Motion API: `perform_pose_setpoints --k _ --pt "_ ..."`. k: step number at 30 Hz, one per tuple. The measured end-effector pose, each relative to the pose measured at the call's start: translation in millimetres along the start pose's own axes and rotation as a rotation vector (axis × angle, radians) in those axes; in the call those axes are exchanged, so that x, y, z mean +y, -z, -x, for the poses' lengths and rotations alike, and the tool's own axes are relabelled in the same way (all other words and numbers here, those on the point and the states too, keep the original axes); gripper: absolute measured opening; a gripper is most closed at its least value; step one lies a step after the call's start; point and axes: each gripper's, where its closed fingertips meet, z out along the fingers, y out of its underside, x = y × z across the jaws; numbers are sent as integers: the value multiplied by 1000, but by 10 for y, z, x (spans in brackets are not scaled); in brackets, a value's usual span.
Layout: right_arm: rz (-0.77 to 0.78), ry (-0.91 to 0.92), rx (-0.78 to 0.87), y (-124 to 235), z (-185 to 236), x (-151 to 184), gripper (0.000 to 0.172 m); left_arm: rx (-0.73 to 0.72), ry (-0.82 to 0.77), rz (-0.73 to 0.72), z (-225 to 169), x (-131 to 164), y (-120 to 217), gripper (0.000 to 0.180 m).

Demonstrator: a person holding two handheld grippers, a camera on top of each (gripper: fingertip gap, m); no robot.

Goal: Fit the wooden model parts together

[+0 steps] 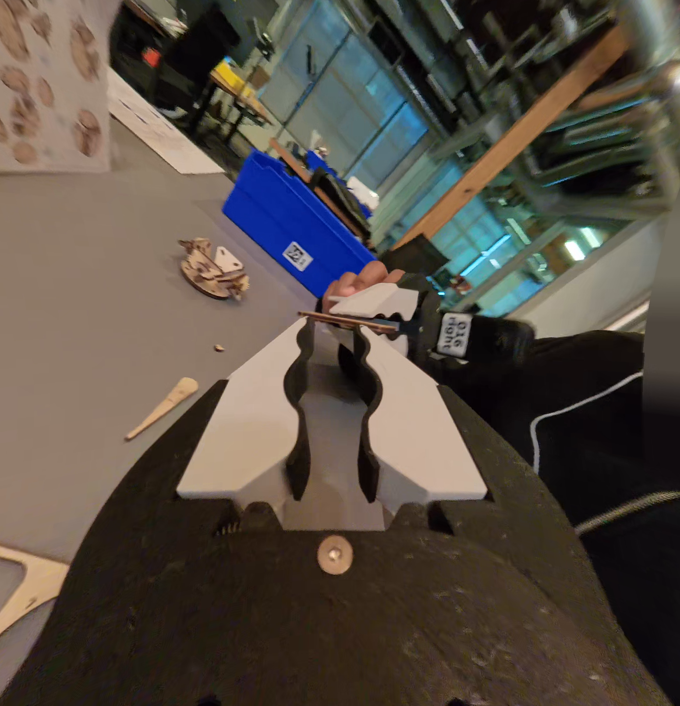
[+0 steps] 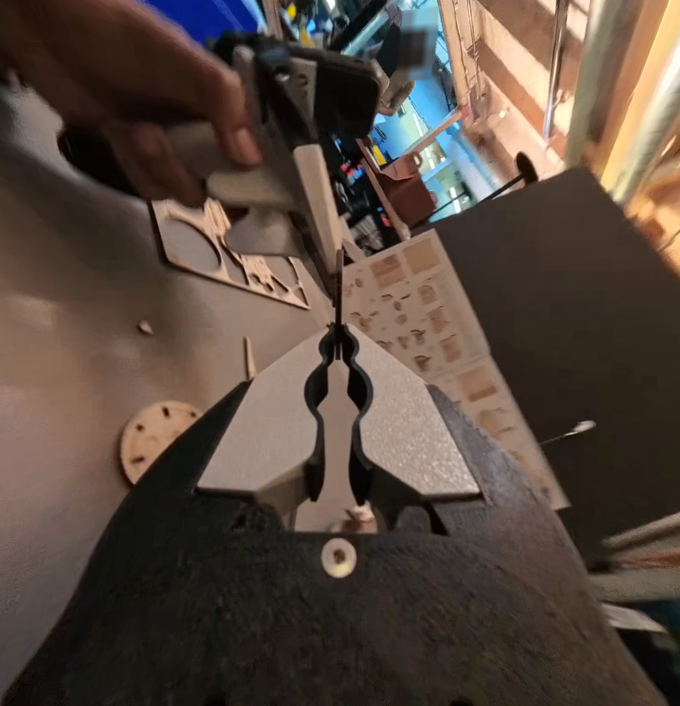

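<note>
My right gripper (image 2: 337, 333) is shut on a thin flat wooden piece (image 2: 338, 290), seen edge-on and sticking out past the fingertips. In the left wrist view that piece (image 1: 346, 322) lies across the tips of my left gripper (image 1: 332, 329). The left jaws stand open with a clear gap, and neither pad presses on the piece. The right gripper's fingers (image 1: 373, 301) come in from the right, held by a hand. The left gripper's fingers (image 2: 319, 198) show above the piece in the right wrist view, also held by a hand. Both grippers are above the grey table (image 1: 82, 305).
A partly built wooden model (image 1: 212, 267), a wooden stick (image 1: 164, 407) and a small chip (image 1: 219, 348) lie on the table. A blue bin (image 1: 292, 225) stands behind. A cut-out wooden sheet (image 2: 231, 263), a round disc (image 2: 155, 435) and a printed picture sheet (image 2: 426, 305) are nearby. The grippers are tip to tip, or close to it.
</note>
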Motion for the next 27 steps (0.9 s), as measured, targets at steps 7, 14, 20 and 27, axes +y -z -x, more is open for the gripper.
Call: perform_pose_setpoints --k 7,14,20,27 --pt "30 412 67 45 26 8 0 152 194 -28 -45 -16 10 13" --pt "27 627 95 21 105 4 1 200 354 42 20 147 -54 23" --pt "43 551 74 -2 138 68 9 140 336 48 78 169 -74 0" --pt "141 -27 -60 -11 96 404 37 80 293 -58 182 -14 59 0"
